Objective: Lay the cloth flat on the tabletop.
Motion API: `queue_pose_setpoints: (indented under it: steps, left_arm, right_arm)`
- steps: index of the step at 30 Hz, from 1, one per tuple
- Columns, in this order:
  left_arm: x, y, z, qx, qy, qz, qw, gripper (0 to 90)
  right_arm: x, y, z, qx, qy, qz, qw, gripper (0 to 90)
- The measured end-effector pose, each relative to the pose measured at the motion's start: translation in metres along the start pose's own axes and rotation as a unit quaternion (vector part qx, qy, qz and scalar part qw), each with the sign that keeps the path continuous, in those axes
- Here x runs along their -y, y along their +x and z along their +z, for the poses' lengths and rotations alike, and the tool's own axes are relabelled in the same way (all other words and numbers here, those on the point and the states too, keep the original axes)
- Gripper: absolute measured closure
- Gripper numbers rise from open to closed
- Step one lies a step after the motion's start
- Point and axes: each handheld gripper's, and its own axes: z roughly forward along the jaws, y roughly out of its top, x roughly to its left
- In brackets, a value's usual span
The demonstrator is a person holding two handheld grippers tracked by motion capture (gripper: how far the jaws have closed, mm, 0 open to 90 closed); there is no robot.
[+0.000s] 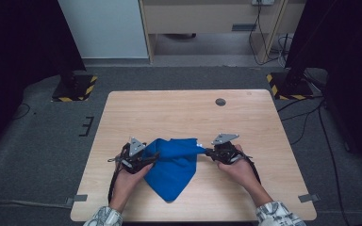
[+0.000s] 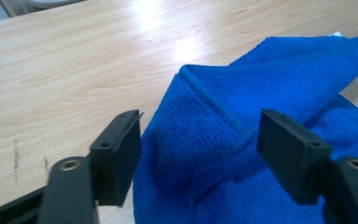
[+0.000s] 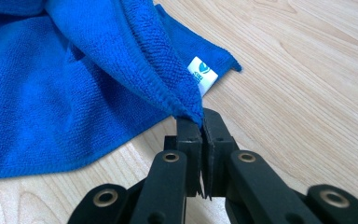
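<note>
My right claw [image 3: 201, 122] is clamped tight on a corner of the blue cloth [image 1: 174, 165], right by the white label [image 3: 202, 74], and I hold that corner lifted a little off the table [image 1: 245, 122] so the fabric hangs from it in a taut ridge running across toward my other hand. The point of that grip, as I read it, is to anchor one end while the rest gets arranged. My left claw [image 2: 198, 154] stands open, jaws spread to either side of a raised fold of cloth, pads clear of it, so nothing is held there. The cloth itself sits near the front of the table between my two hands, most of it flat on the wood, its lower corner pointing back at me. With the hem lying between those open jaws, I judge the next call is a fresh pinch on that edge, to pull the fold square.
</note>
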Motion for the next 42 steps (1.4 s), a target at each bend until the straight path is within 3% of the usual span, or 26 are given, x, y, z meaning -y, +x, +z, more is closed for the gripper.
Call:
queue_pose_setpoints:
  steps: [2,5,6,7,10,13,19,27,33,42]
  left_arm:
    - [0.0,-0.001,0.003,-0.003,0.003,0.007,1.0,34.3]
    - [-0.001,-0.002,0.009,-0.006,0.015,0.015,0.9998,49.2]
    - [-0.002,-0.003,0.011,-0.008,0.018,0.02,0.9996,49.2]
    - [-0.003,-0.002,0.012,-0.012,0.022,0.022,0.9994,60.1]
    - [-0.006,0.001,0.01,-0.008,0.026,0.022,0.9994,73.4]
    - [-0.009,0.004,0.005,0.004,0.008,0.008,0.9999,81.3]
    - [-0.02,0.009,0.003,0.028,-0.014,-0.023,0.9992,86.0]
    - [-0.036,0.011,0.013,0.031,-0.02,-0.03,0.9989,87.3]
    - [-0.054,0.009,0.016,0.034,-0.025,-0.021,0.9989,88.0]
    - [-0.072,0.015,0.019,0.034,-0.027,-0.022,0.9988,88.2]
  right_arm:
    - [0.0,0.0,0.0,0.0,0.0,0.001,1.0,87.6]
    - [0.0,0.0,0.001,0.001,0.0,0.001,1.0,87.7]
    - [0.0,0.0,0.001,0.001,0.0,0.001,1.0,87.7]
    - [0.0,-0.001,0.0,0.001,-0.001,0.001,1.0,87.7]
    - [-0.001,-0.003,-0.002,0.003,-0.005,0.004,1.0,87.7]
    - [-0.001,-0.007,-0.005,0.006,-0.008,0.01,0.9999,87.7]
    - [-0.001,-0.014,-0.013,0.008,-0.015,0.017,0.9997,87.7]
    - [0.0,-0.031,-0.03,0.02,-0.021,0.028,0.9992,87.7]
    - [0.006,-0.04,-0.048,0.032,-0.024,0.033,0.9987,87.6]
    - [0.01,-0.041,-0.051,0.039,-0.025,0.038,0.9982,86.6]
